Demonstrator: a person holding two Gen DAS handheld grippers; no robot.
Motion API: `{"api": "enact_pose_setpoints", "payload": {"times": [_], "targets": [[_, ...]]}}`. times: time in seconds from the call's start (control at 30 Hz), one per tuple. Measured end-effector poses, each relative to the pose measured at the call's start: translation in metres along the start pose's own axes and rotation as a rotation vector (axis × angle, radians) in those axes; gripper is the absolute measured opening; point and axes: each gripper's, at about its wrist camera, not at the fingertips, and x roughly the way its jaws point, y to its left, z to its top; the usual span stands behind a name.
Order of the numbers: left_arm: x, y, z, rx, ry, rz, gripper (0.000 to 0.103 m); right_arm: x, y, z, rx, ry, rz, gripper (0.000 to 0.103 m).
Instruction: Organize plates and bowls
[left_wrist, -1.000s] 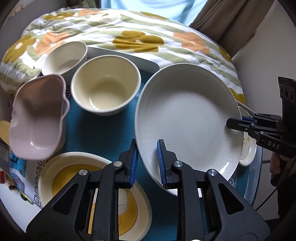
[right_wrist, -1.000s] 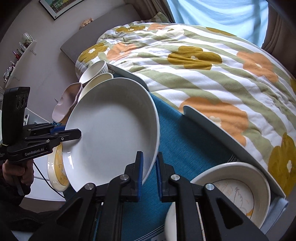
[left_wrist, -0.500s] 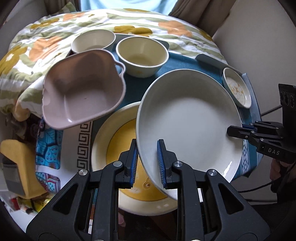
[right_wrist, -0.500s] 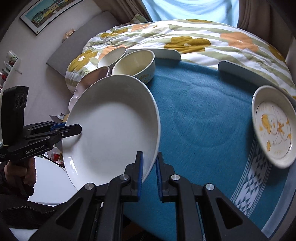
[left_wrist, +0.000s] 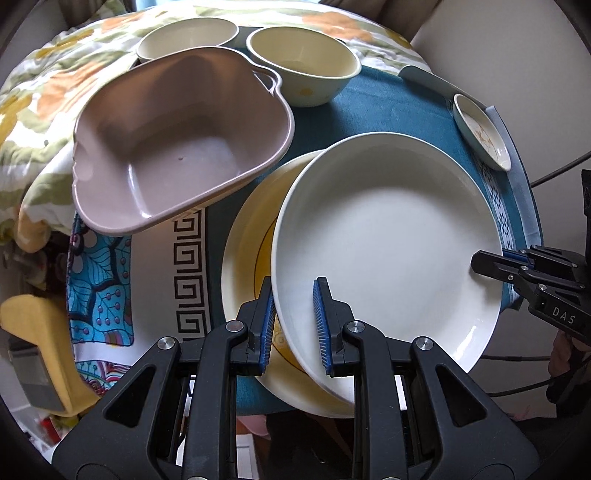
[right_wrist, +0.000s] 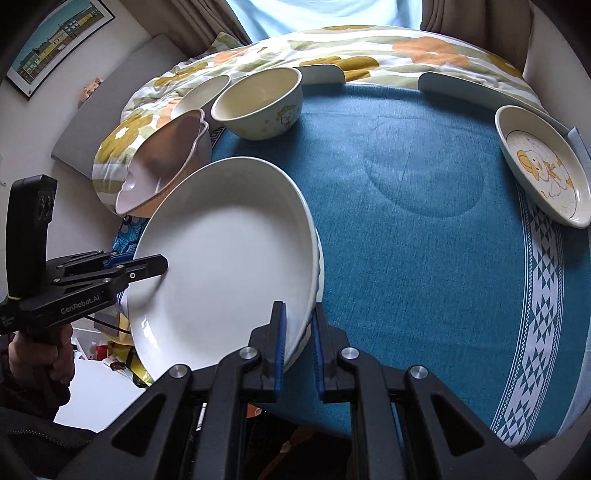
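Fingers of my left gripper pinch the white plate's near rim, holding it tilted just above the yellow plate; my right gripper clamps the opposite edge.

From the right wrist, my blue pads close on that rim too. I judge I'm mid-stacking; next, lower level and release together.

Both tongs, left and right, clamped (opposite sides).
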Motion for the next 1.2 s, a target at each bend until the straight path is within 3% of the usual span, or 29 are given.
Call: {"api": "enact_pose_setpoints", "payload": {"times": [0.3,0.53,0.97,1.2], "targets": [[0.018,-0.003,0.001,0.010,0.028,0.026,0.018,0.004,0.000,-0.003,0.005,0.003,-0.022,0.012],[0.023,-0.019,0.001,0.057,0.007,0.075,0.018,0.003,0.001,-0.003,0.002,0.007,-0.042,0.012],[0.022,-0.057,-0.014,0.232,-0.090,0.334,0.018,0.012,0.017,0.002,-0.108,0.051,-0.136,0.012],[0.015,-0.055,-0.021,0.262,-0.120,0.413,0.018,0.016,0.025,0.004,-0.162,0.057,-0.154,0.012]]}}
